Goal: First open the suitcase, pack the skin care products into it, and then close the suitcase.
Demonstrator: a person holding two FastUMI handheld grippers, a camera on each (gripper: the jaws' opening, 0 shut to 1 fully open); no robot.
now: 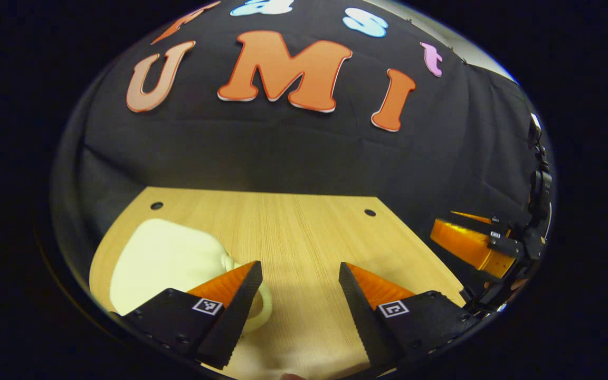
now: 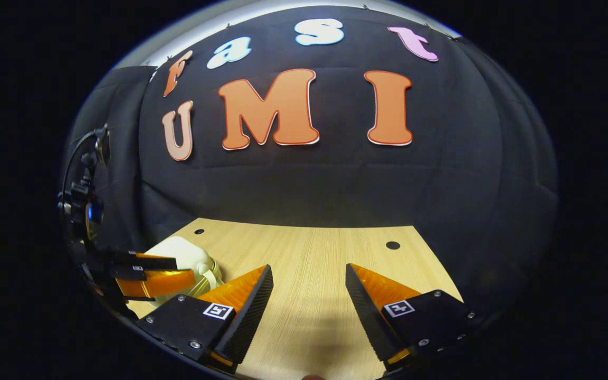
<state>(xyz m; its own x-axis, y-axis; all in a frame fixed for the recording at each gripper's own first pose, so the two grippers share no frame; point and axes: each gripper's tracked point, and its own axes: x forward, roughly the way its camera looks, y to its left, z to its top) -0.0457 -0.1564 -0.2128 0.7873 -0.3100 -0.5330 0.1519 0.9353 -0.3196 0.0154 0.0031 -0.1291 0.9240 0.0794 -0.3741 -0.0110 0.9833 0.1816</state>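
left gripper (image 1: 300, 274) – fingers spread, beside suitcase (image 1: 167, 264) | right gripper (image 2: 309, 279) – spread, over table (image 2: 314, 253)

Cream-white suitcase (image 1: 161, 264); pale wood-grain table (image 1: 304, 232); black cloth wall (image 1: 283, 153)

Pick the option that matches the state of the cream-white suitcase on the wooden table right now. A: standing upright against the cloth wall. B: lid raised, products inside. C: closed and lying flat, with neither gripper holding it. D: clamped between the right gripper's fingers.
C: the cream-white suitcase lies shut on the wooden table, while the left gripper and the right gripper are both open over bare wood.
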